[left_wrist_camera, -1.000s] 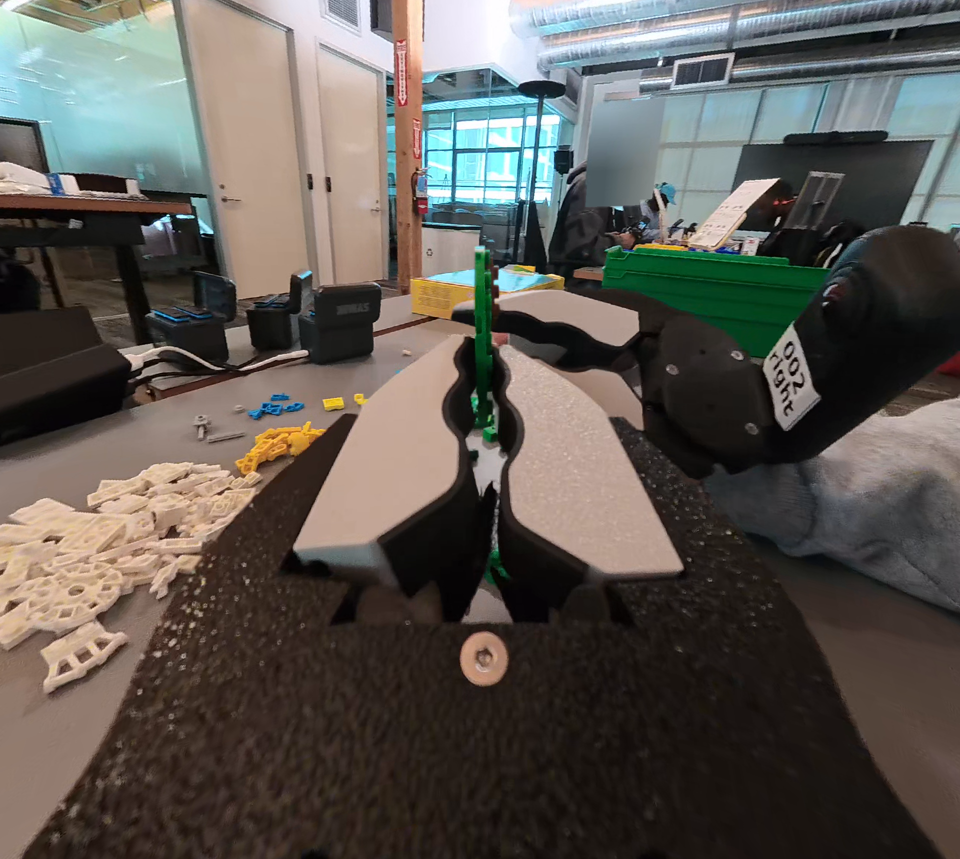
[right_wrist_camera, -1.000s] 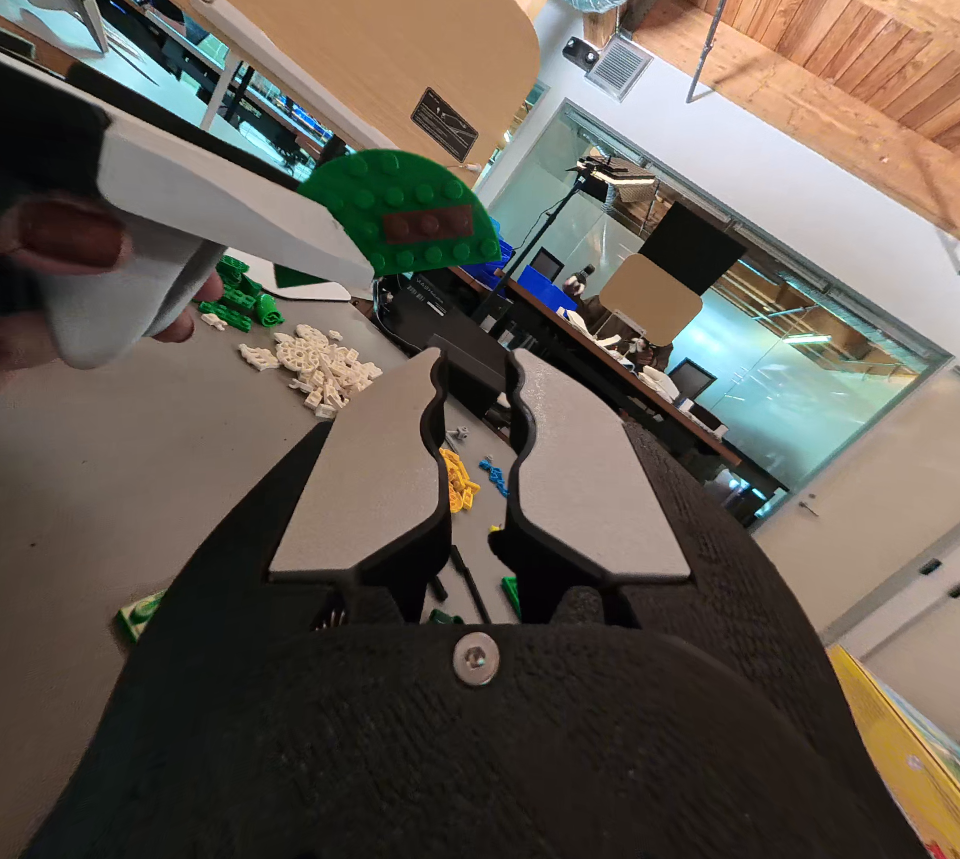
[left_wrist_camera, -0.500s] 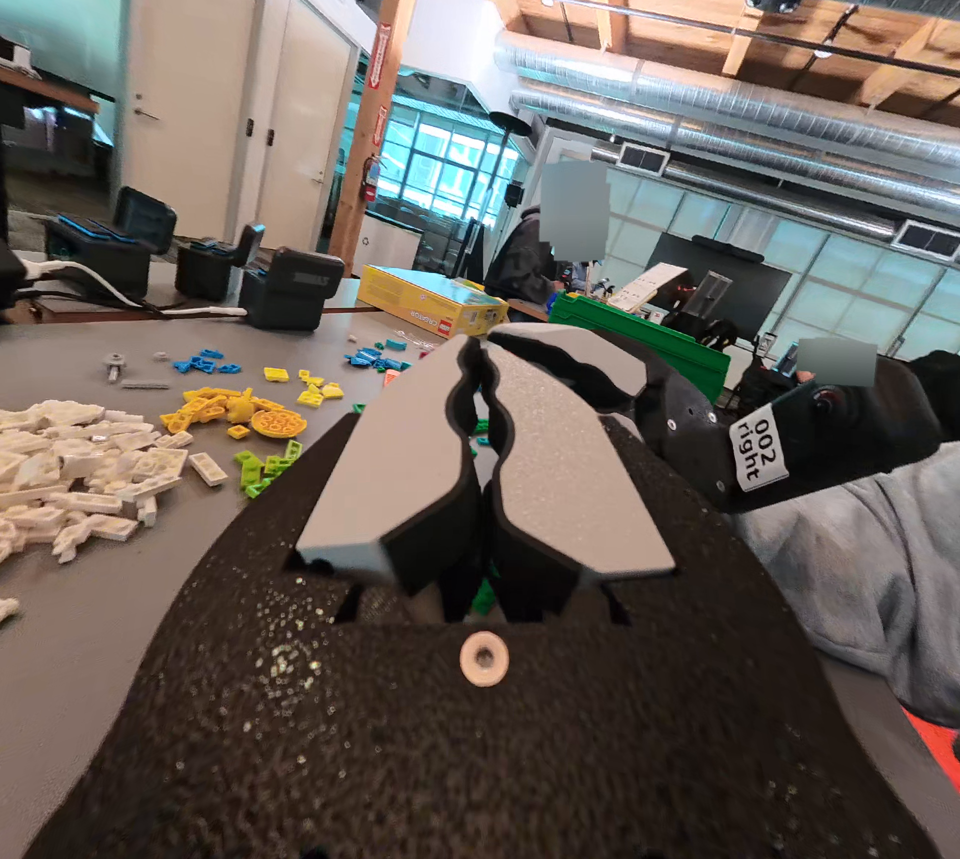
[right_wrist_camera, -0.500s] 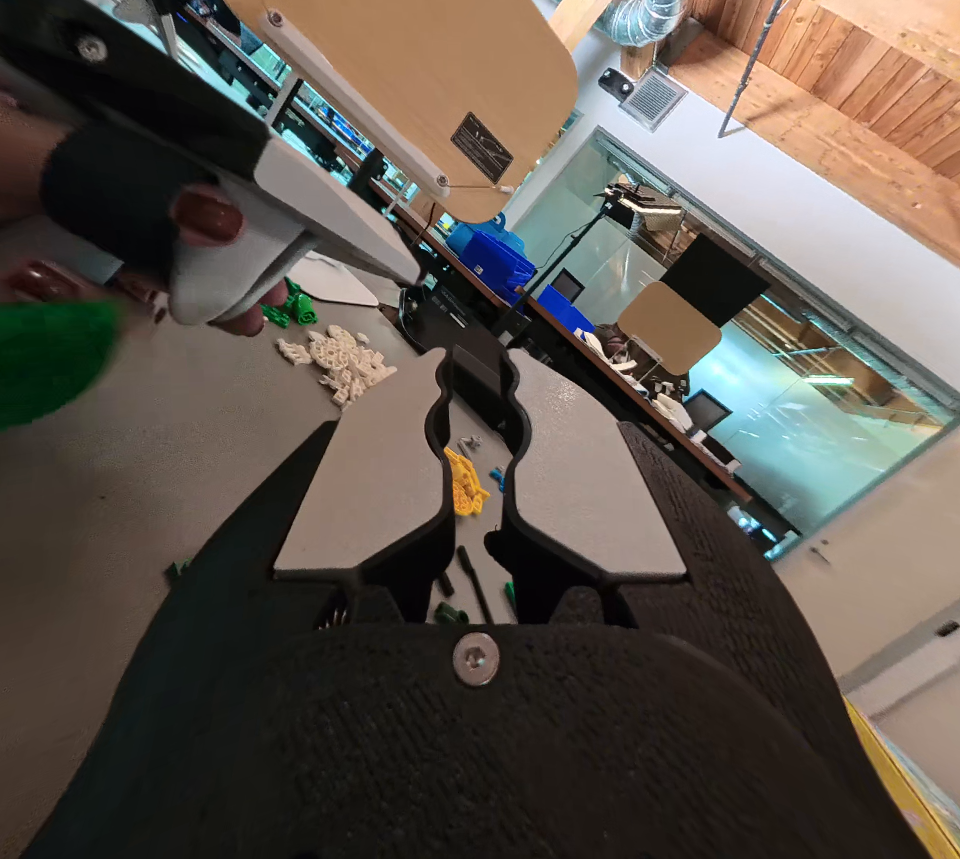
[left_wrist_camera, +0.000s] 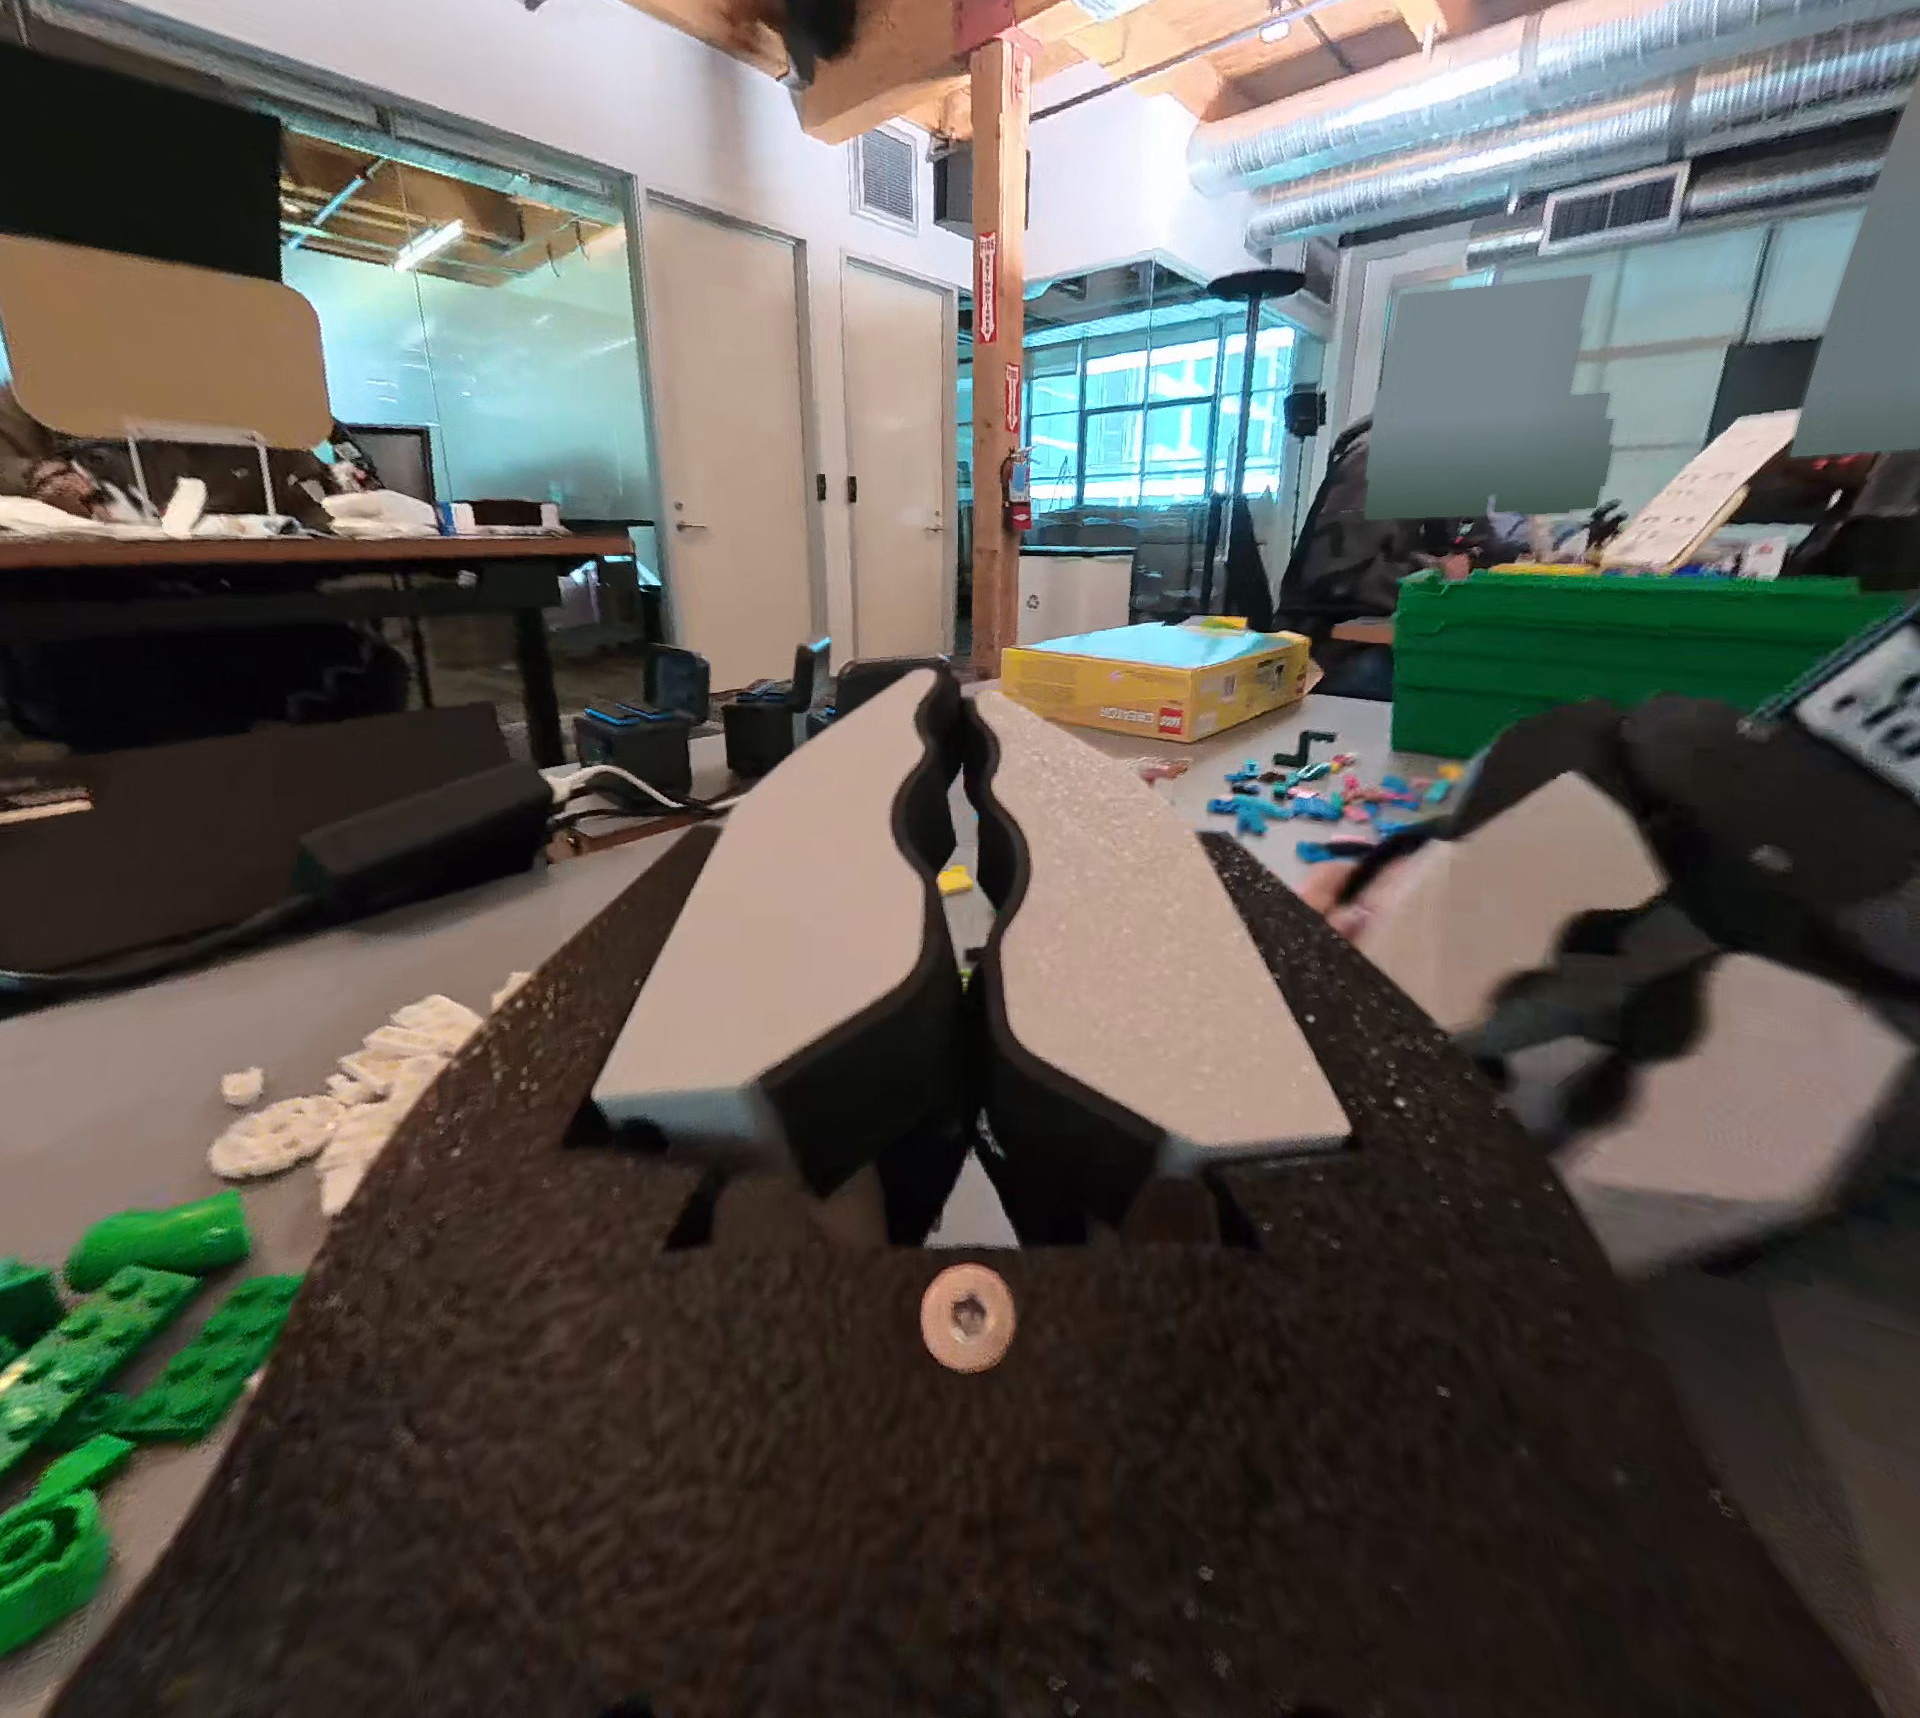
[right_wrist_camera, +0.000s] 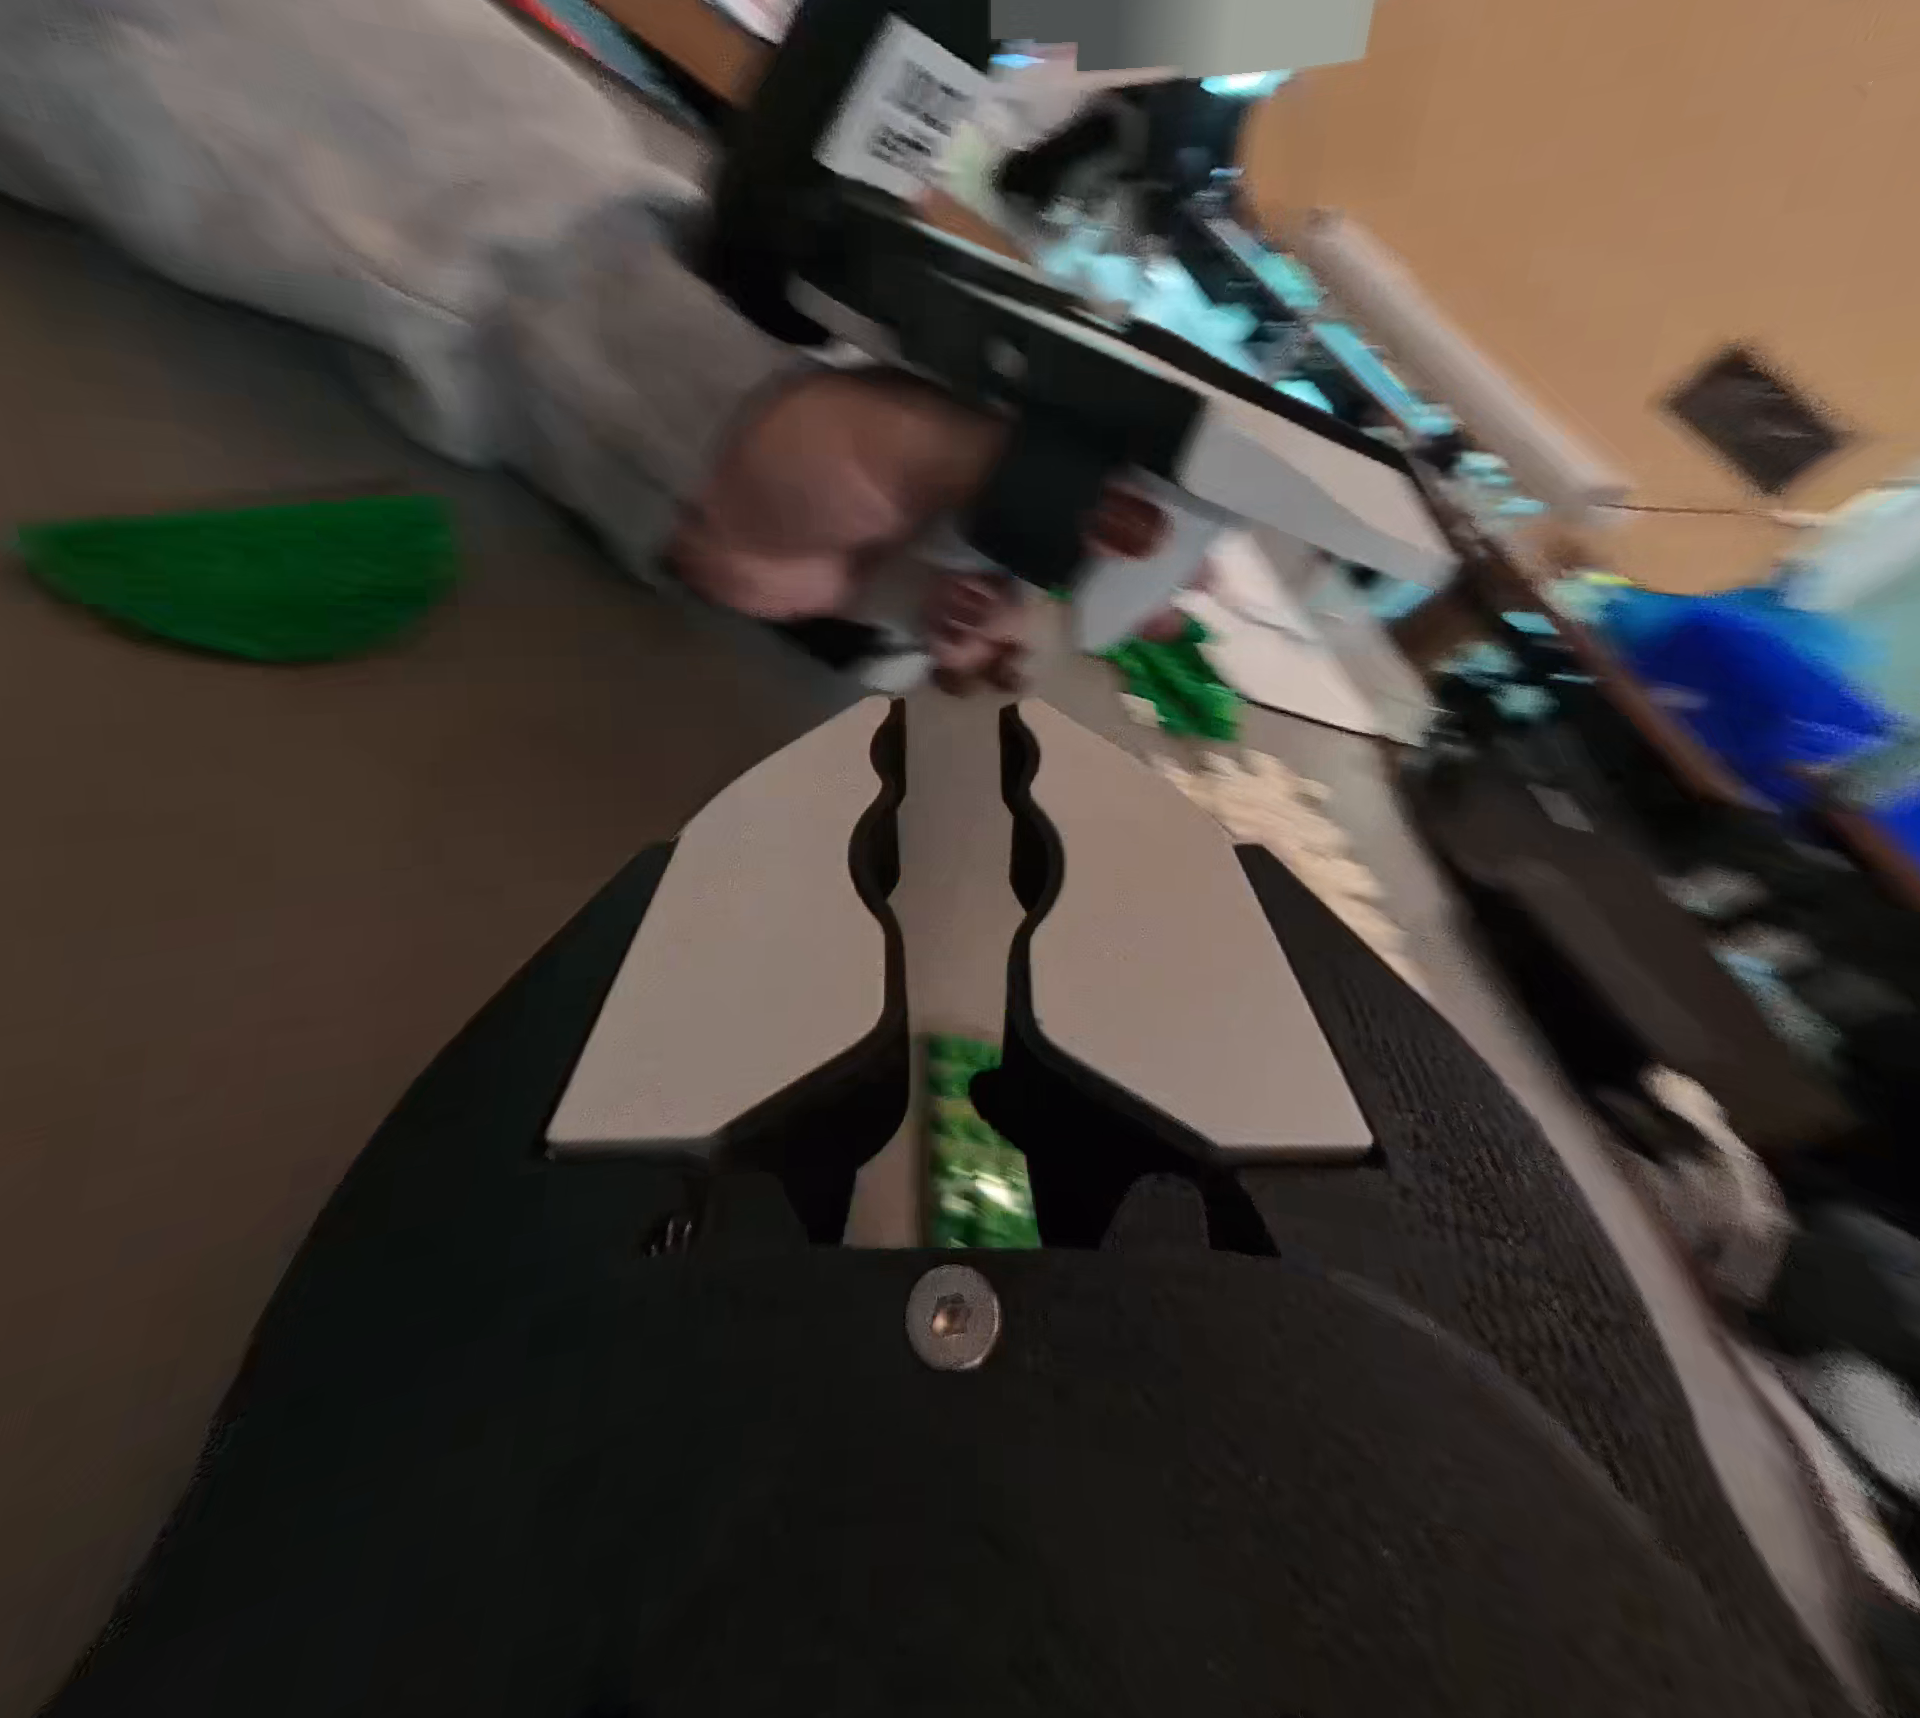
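Overhead, left gripper (left_wrist_camera: 961, 718) pinched together, bare; right gripper (right_wrist_camera: 951, 712) apart above table (right_wrist_camera: 260, 837).

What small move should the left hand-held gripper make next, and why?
Probably open it: the left hand-held gripper is shut on nothing, while green bricks and white pieces lie loose on the table to its left; shut, it can take none.
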Action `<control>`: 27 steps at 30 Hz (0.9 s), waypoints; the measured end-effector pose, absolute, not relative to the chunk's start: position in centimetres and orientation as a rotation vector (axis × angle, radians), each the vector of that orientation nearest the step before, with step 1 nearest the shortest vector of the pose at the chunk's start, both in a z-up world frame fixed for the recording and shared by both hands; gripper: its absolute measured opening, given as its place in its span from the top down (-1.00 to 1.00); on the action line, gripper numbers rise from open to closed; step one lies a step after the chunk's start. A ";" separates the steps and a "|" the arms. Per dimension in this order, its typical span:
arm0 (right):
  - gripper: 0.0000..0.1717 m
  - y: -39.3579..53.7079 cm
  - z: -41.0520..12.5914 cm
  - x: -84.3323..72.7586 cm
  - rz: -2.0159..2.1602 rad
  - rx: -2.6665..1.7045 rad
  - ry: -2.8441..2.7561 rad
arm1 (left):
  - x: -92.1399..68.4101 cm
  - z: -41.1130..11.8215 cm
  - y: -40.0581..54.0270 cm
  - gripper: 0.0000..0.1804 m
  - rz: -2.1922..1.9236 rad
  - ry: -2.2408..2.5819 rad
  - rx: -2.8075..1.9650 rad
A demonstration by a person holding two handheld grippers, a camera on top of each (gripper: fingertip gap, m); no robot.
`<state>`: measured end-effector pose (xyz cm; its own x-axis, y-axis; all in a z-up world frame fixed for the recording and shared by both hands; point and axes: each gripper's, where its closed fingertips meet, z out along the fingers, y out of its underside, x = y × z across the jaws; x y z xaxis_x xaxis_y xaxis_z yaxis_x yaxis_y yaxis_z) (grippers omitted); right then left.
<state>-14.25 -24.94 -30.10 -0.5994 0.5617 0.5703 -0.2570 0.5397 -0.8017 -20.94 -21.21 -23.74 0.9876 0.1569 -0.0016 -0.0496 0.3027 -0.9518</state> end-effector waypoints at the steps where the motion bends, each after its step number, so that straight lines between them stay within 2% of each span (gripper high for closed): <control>1: 0.80 -26.4 -30.5 -13.1 1.248 -0.236 -1.995 | -21.1 -23.8 -21.2 1.00 0.166 -0.095 -1.262; 5: 0.51 -31.4 -32.8 -8.6 1.450 -0.259 -2.401 | -21.6 -24.0 -21.3 1.00 0.183 -0.115 -1.265; 8: 0.31 -32.6 -35.2 -7.9 1.272 -0.197 -2.530 | -21.7 -24.0 -21.3 1.00 0.191 -0.122 -1.263; 10: 0.29 -33.5 -35.2 -7.6 1.264 -0.155 -2.526 | -21.6 -24.1 -21.3 1.00 0.195 -0.120 -1.268; 17: 0.31 -35.7 -36.3 -6.8 1.209 -0.195 -2.683 | -21.2 -24.2 -21.0 1.00 0.200 -0.096 -1.278; 24: 0.62 -35.7 -36.3 -6.8 1.236 -0.241 -2.679 | -21.2 -24.2 -21.1 1.00 0.191 -0.097 -1.278; 27: 0.68 -34.9 -35.9 -7.6 1.210 -0.223 -2.588 | -21.2 -24.2 -21.0 1.00 0.184 -0.098 -1.279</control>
